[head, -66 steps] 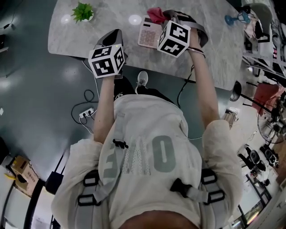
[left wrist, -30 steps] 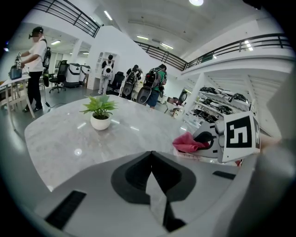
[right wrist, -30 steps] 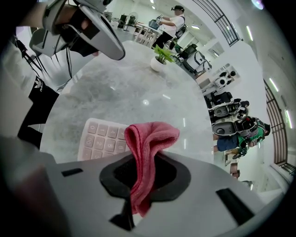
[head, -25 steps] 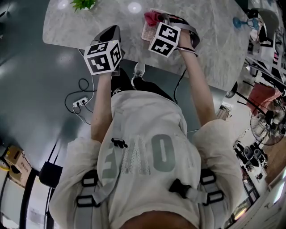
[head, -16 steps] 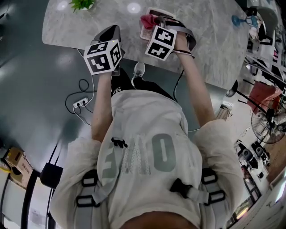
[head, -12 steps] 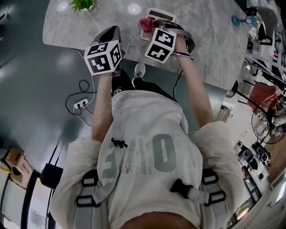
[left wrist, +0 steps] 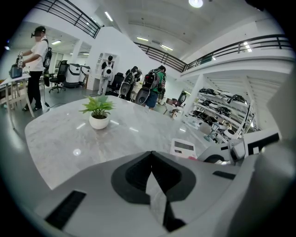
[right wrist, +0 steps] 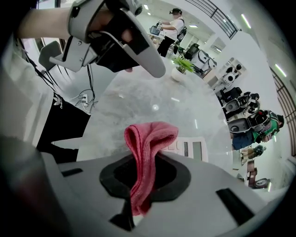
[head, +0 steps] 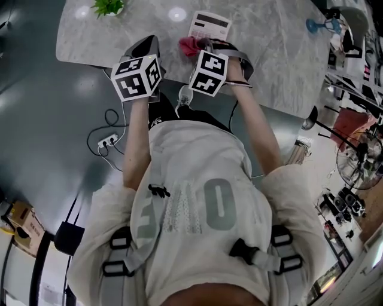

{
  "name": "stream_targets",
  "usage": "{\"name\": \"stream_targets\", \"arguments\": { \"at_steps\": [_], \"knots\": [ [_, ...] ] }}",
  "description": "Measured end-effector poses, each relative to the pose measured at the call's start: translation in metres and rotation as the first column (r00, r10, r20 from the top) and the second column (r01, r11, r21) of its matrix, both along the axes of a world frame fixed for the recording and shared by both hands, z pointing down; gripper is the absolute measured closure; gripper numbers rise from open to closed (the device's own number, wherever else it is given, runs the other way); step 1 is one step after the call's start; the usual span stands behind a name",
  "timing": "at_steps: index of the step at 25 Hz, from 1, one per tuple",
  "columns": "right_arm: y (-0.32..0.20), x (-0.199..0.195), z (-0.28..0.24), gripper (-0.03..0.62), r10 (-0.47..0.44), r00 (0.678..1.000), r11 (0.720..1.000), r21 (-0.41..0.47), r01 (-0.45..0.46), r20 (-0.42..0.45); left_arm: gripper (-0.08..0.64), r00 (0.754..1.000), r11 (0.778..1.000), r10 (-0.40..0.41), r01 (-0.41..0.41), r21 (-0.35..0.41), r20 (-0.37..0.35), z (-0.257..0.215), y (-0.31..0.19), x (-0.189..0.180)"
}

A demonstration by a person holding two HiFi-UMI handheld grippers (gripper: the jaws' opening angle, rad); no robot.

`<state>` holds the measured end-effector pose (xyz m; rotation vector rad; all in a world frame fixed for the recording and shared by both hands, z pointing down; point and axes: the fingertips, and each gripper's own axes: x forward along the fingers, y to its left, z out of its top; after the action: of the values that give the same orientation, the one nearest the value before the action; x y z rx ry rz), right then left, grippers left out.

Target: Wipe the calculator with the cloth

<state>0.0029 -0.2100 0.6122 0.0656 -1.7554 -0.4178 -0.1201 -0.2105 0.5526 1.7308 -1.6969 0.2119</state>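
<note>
Moved: my right hand-held gripper (right wrist: 150,156) has pulled the cloth (right wrist: 149,136) back toward me. The calculator (head: 209,25) was partly under them earlier and now shows whole beyond them. My left hand-held gripper (left wrist: 151,155) hasn't budged.
Desk (head: 269,48): marble top that carries everything. I stand at its near edge so both arms reach over it.
Right hand-held gripper: jaws clamped on the pink cloth and pointing steeply down. The folded loop sticks out past the tips as the wiping pad.
Left hand-held gripper: jaws together with nothing between them. It's parked over the near desk edge, left of the calculator, out of the wipe path by my read.
Calculator: flat on the desk, just beyond the cloth. Nothing pins it, so I judge a hard stroke could slide it.
Cloth: bunched at the calculator's near-left corner. Can't tell whether it's touching or just off.
Plant (head: 108,7): small pot at far left, well apart, not involved.
Stage: looks like the end of one pull stroke. The next pass would go back out over the keys.
</note>
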Motion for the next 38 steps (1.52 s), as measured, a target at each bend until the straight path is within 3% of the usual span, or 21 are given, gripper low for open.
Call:
{"name": "stream_targets", "arguments": {
  "at_steps": [15, 27, 31, 38],
  "knots": [
    [0.034, 0.004, 0.006, 0.537, -0.022, 1.0, 0.999, -0.036, 0.022, 0.01, 0.54, 1.0, 1.0, -0.005, 0.005, 0.003, -0.001, -0.003, 0.004, 0.005],
    [0.033, 0.004, 0.002, 0.537, -0.036, 0.999, 0.997, -0.061, 0.037, 0.018, 0.54, 1.0, 1.0, 0.009, -0.009, 0.013, 0.01, -0.008, -0.002, 0.01],
    [0.005, 0.003, -0.022, 0.537, -0.029, 0.999, 0.999, 0.026, 0.028, 0.037, 0.54, 1.0, 0.999, 0.011, -0.012, 0.035, 0.023, -0.021, -0.007, 0.009],
    [-0.059, 0.013, -0.092, 0.537, 0.059, 0.99, 0.98, 0.184, -0.082, 0.126, 0.54, 0.997, 0.991, 0.036, -0.045, 0.128, 0.069, -0.072, -0.023, 0.015]
  ]
}}
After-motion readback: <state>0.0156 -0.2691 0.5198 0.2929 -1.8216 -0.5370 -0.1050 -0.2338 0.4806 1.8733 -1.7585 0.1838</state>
